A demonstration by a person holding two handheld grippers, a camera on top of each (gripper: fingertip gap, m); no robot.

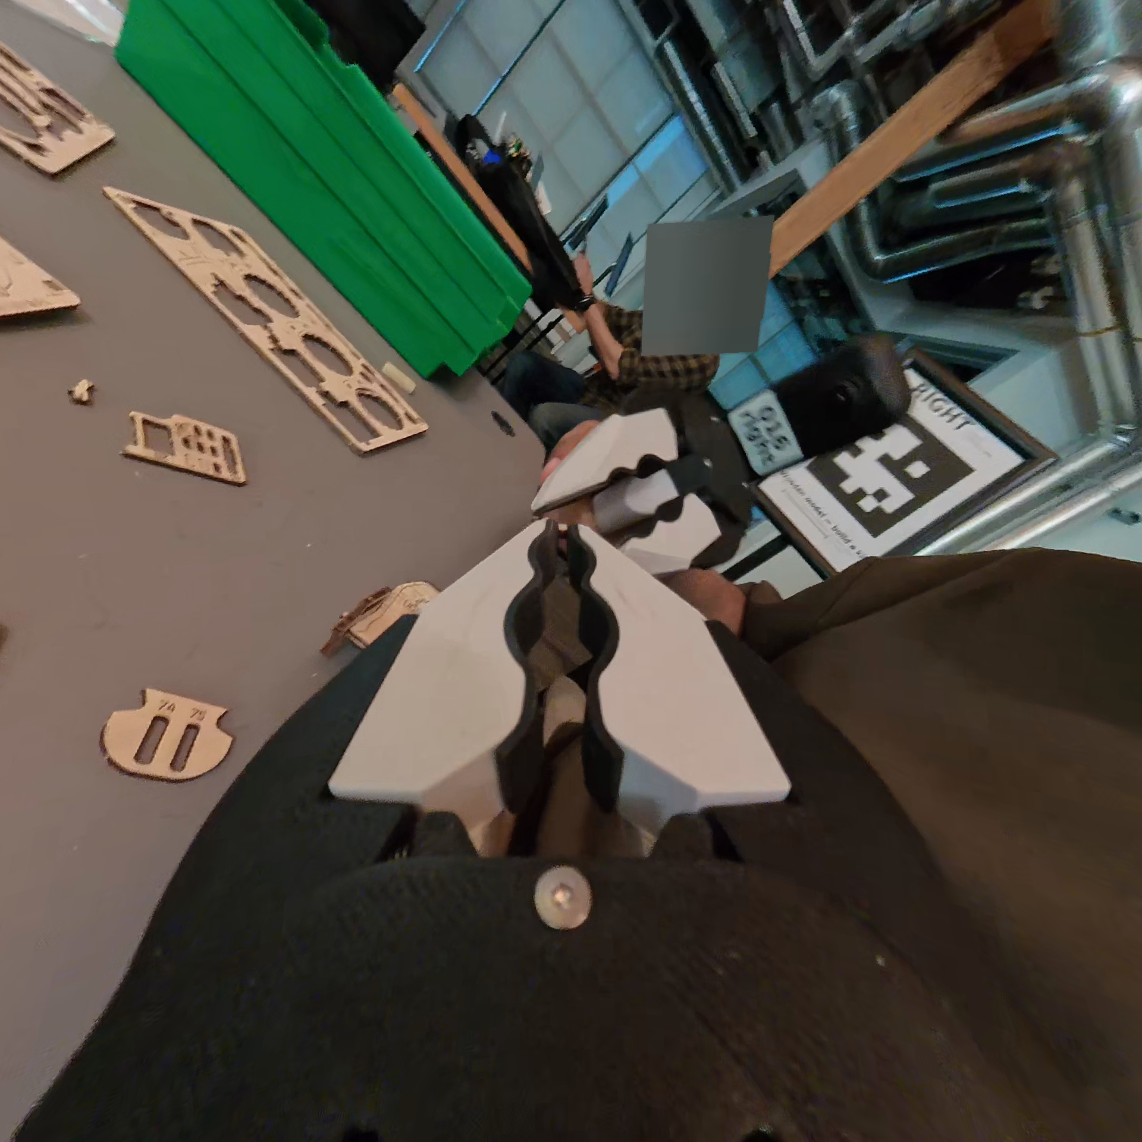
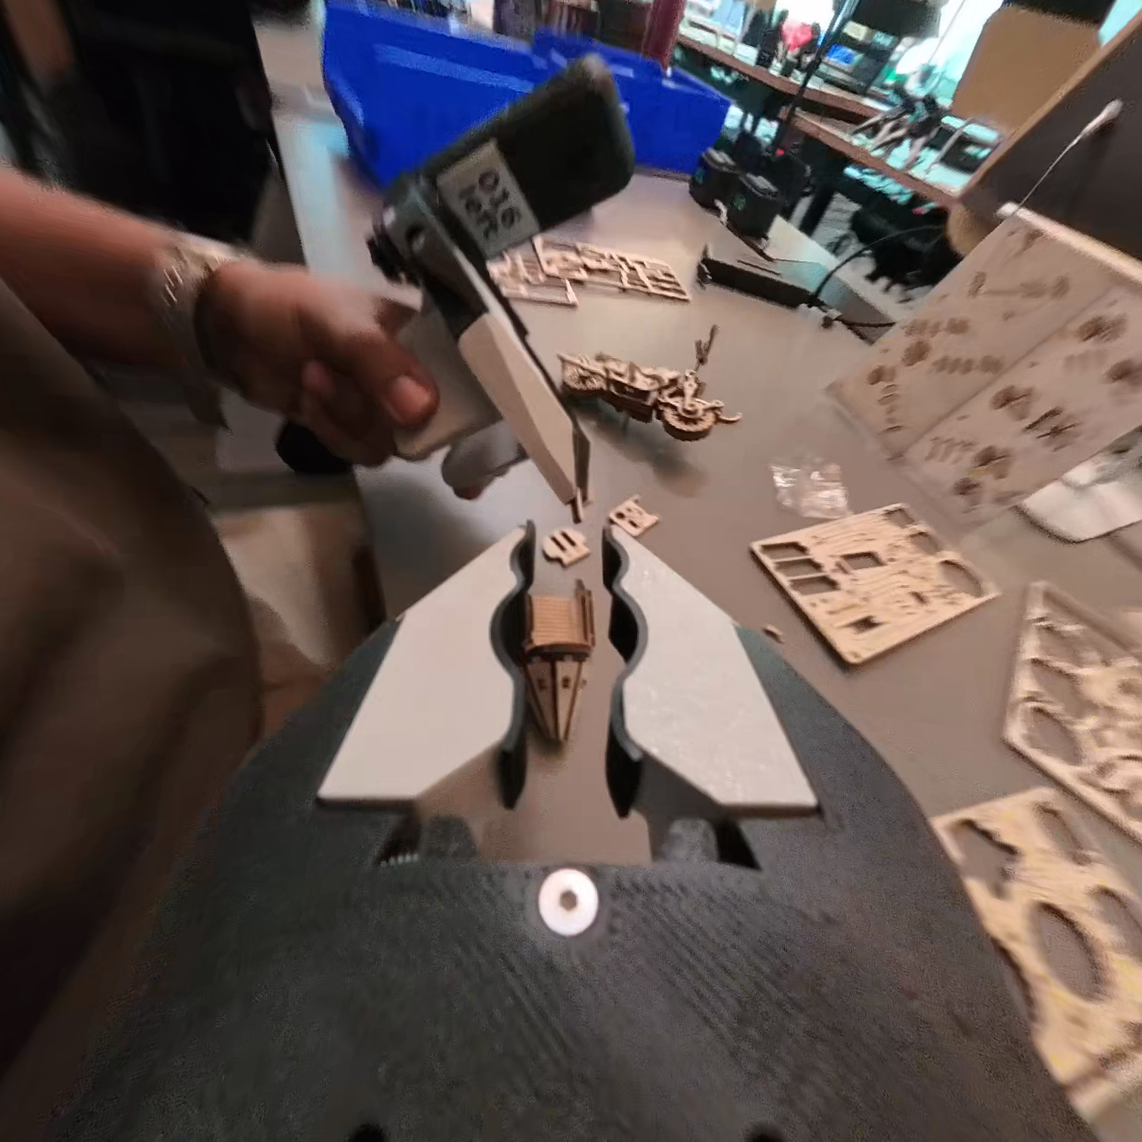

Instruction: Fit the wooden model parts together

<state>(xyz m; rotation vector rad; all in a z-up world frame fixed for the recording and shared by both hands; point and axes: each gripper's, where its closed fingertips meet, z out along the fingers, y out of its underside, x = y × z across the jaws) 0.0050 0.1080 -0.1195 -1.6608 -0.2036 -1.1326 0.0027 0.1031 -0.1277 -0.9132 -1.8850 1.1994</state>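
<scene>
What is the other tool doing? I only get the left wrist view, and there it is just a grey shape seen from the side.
Observer: The right tool is open. Its fingers sit either side of a small wooden assembly that appears to lie on the table, not gripped.
Visitor: And is my own tool holding anything? Its tips hide that from me.
Observer: In the right wrist view the left tool looks shut on a small wooden bit that pokes out below the tips, though the picture is blurred there.
</scene>
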